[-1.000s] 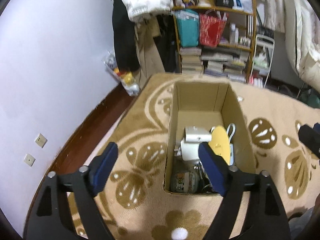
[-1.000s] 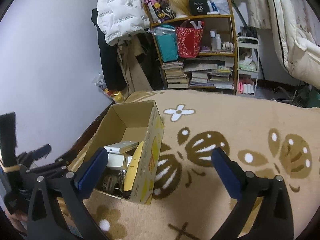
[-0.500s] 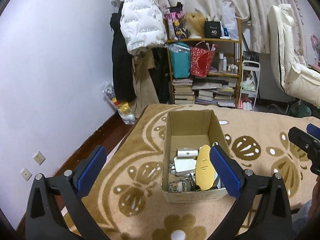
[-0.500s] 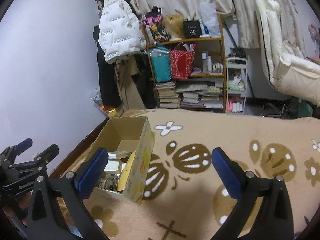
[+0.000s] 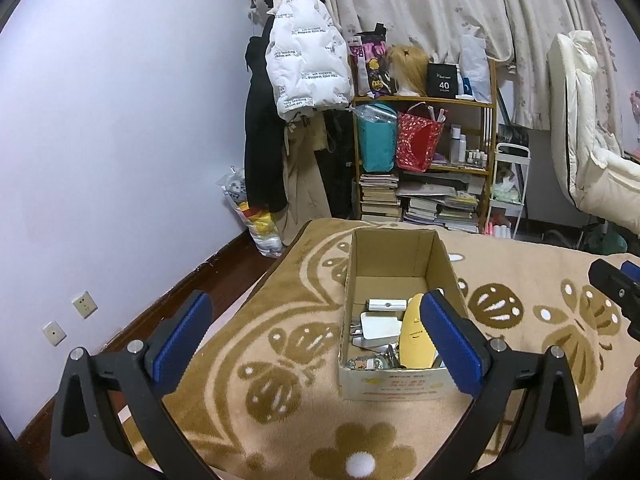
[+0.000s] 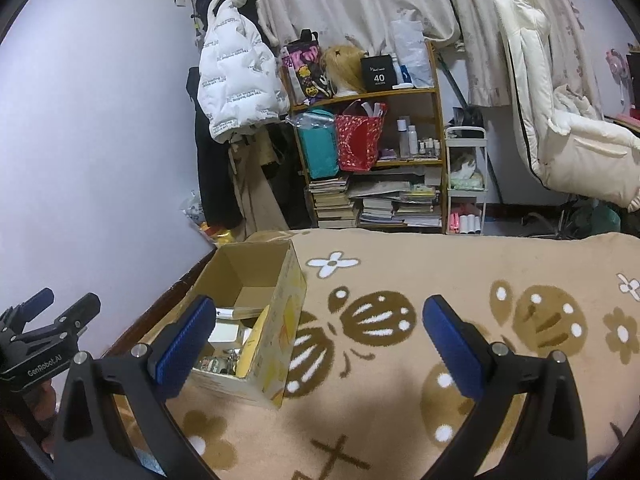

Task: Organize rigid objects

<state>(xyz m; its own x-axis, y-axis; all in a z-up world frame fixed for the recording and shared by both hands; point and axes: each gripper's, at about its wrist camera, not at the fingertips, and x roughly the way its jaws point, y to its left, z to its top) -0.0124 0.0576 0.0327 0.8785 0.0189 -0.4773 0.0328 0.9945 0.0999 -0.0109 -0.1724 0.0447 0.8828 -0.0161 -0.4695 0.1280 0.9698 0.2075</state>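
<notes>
Rug bare around box; items sit inside, sorting looks done. Your left tool and right tool gape wide, empty.

Beige blanket w/ brown butterfly & flower pattern covers the surface. Open cardboard box sits directly on it, nr the left edge in the right wrist view. Rest of blanket bare. Dark wood floor strip runs betw. blanket edge & wall.
</notes>
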